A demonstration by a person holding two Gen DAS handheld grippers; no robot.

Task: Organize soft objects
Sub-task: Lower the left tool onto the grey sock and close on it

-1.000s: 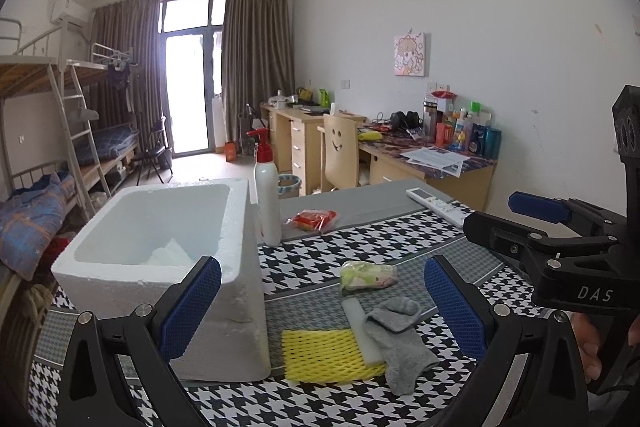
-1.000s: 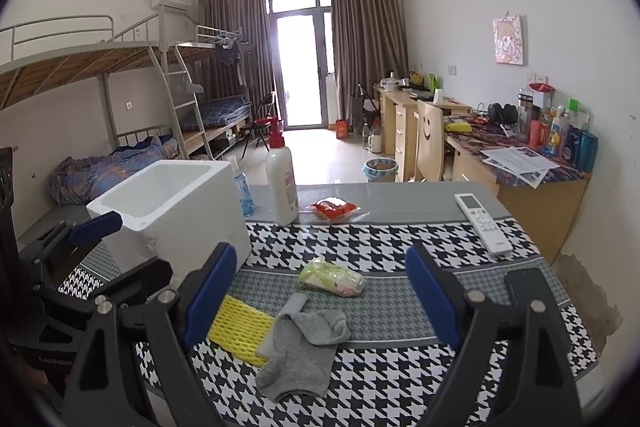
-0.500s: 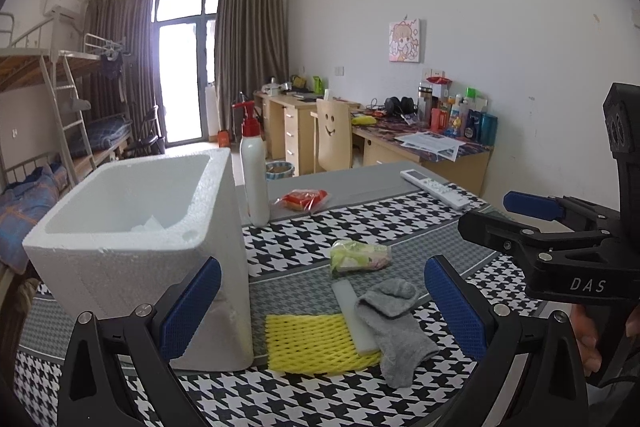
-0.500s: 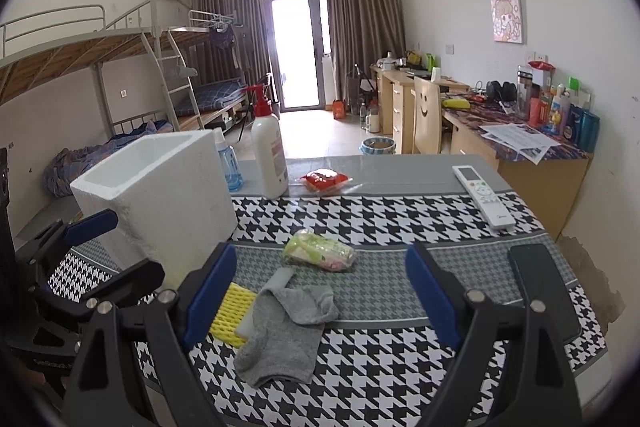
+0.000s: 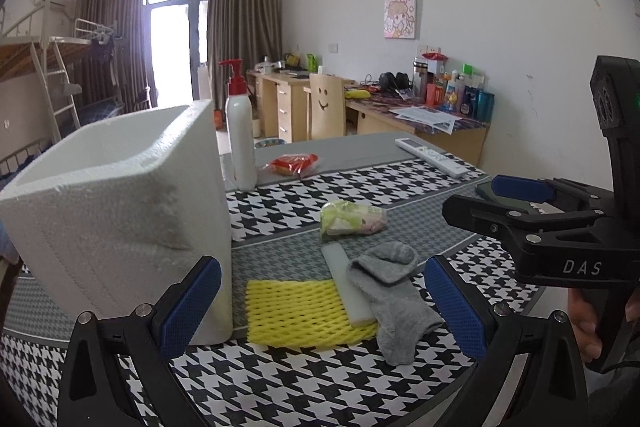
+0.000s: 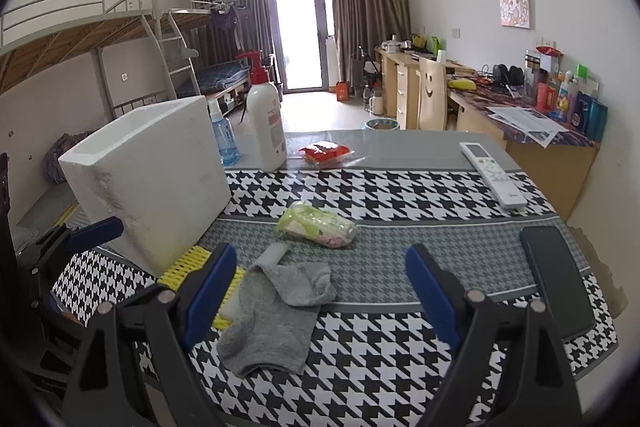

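Room: dormitory, with bunk beds at the left, a curtained balcony door in the middle and desks along the right wall.
Worktop [image 6: 400,195]: houndstooth cloth; it fills more of both views than a second ago, so both cameras now sit lower and nearer to it.
Foam box [image 5: 120,203]: white, open-topped, at the left; its side wall now shows rather than its inside. Judged the likely container.
Left hand-held gripper [image 5: 320,307]: released, jaws wide, nothing between them; it hangs above the near edge.
Yellow foam net [image 5: 296,311]: flat, just beside the box's near corner.
White foam strip [image 5: 348,283]: lies on the net, partly under the sock.
Grey sock [image 6: 280,315]: crumpled, overlapping strip and net.
Green wrapped packet [image 6: 320,227]: behind the sock, apart from it.
Right hand-held gripper [image 6: 320,291]: released, empty, above the sock.
Meaning: nothing is sorted yet; the descent reads as an approach to the first pick, probably the sock.
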